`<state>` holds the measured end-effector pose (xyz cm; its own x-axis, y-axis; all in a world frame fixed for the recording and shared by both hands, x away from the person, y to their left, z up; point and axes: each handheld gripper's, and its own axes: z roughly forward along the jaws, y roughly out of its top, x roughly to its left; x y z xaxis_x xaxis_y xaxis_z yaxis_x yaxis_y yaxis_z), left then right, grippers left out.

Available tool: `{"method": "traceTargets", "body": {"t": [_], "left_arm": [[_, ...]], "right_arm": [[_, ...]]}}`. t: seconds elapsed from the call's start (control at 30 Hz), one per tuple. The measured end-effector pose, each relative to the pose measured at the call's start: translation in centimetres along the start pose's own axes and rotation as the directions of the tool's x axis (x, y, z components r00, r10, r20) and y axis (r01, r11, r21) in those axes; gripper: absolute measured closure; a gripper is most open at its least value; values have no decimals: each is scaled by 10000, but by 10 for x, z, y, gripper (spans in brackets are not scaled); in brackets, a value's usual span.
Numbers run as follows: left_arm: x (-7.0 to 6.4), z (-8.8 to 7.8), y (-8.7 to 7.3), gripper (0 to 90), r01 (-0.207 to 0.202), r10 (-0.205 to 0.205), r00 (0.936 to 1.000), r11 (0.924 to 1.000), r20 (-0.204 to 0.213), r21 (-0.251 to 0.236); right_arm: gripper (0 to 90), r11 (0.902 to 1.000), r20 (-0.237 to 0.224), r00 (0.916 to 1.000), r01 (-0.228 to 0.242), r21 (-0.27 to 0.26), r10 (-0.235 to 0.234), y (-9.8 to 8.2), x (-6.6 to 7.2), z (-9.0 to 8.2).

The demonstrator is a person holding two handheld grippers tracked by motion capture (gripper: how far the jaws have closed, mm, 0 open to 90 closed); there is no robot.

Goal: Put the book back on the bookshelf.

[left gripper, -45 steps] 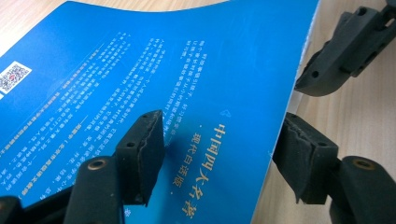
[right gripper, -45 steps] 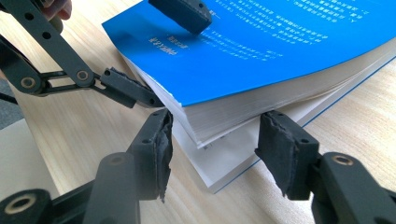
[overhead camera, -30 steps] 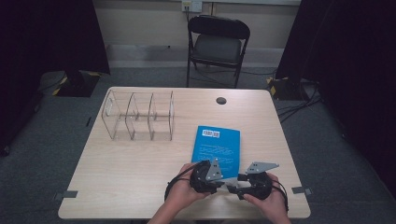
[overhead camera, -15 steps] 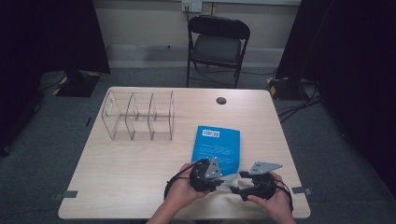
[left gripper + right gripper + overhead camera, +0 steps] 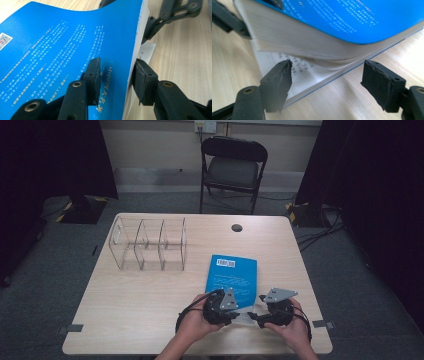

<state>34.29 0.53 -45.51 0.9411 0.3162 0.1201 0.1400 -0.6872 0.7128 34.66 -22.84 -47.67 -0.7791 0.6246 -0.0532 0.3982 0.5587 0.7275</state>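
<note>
1. My left gripper (image 5: 113, 75) is clamped on the upper block of pages of the book (image 5: 67, 50), one pad on the blue cover, the other under the page edge.
2. My right gripper (image 5: 327, 82) has just been opening; its jaws stand wide at the lower pages, not pressing them.
3. The book lies at the table's (image 5: 130, 320) near edge, blue cover up, top part lifted and bowed, white printed pages showing.

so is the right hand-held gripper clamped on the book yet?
No: in the right gripper view the right hand-held gripper has its jaws spread apart, both pads clear of the blue book.
</note>
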Motion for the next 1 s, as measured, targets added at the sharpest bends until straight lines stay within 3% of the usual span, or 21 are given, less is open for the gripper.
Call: {"method": "traceTargets", "body": {"t": [0.27, 0.37, 0.47, 0.53, 0.6, 0.67, 0.83, 0.87, 0.97, 1.0], "left_arm": [[-1, 0, 1, 589, 31, -31, 10000, 10000, 30, 58], [-3, 1, 0, 529, 97, -98, 9999, 9999, 96, 91], [-4, -1, -2, 515, 369, -367, 9990, 9993, 243, -56], [-1, -7, -8, 473, 760, -752, 9964, 9969, 404, -207], [0, -11, -10, 440, 754, -755, 9968, 9971, 269, 26], [2, -19, -19, 413, 1111, -1110, 9932, 9938, 347, -31], [6, -35, -33, 335, 1495, -1493, 9879, 9888, 428, -12], [8, -43, -40, 324, 1748, -1747, 9836, 9846, 448, 16], [10, -52, -47, 299, 1895, -1900, 9809, 9818, 409, 161], [10, -55, -51, 299, 2137, -2136, 9762, 9769, 367, 8]], "right_arm": [[230, 9998, 249, 9995, 196, 1, -196, 2, -1, 5], [229, 9998, 190, 9998, 108, -196, -104, 4, -1, 6], [214, 9989, 280, 9986, 460, -6, -459, 3, 2, 8], [214, 9991, 314, 9987, 414, -70, -411, 2, 2, 8], [214, 9987, 343, 9981, 511, -93, -507, 2, 2, 8], [214, 9986, 450, 9976, 523, -119, -517, 1, 4, 7], [198, 9988, 446, 9980, 457, -183, -448, 1, 3, 8], [198, 9988, 472, 9978, 467, -175, -458, 1, 3, 8], [195, 9989, 440, 9982, 422, -191, -413, 0, 3, 8], [194, 9991, 466, 9982, 387, -191, -378, 0, 3, 8]]}}
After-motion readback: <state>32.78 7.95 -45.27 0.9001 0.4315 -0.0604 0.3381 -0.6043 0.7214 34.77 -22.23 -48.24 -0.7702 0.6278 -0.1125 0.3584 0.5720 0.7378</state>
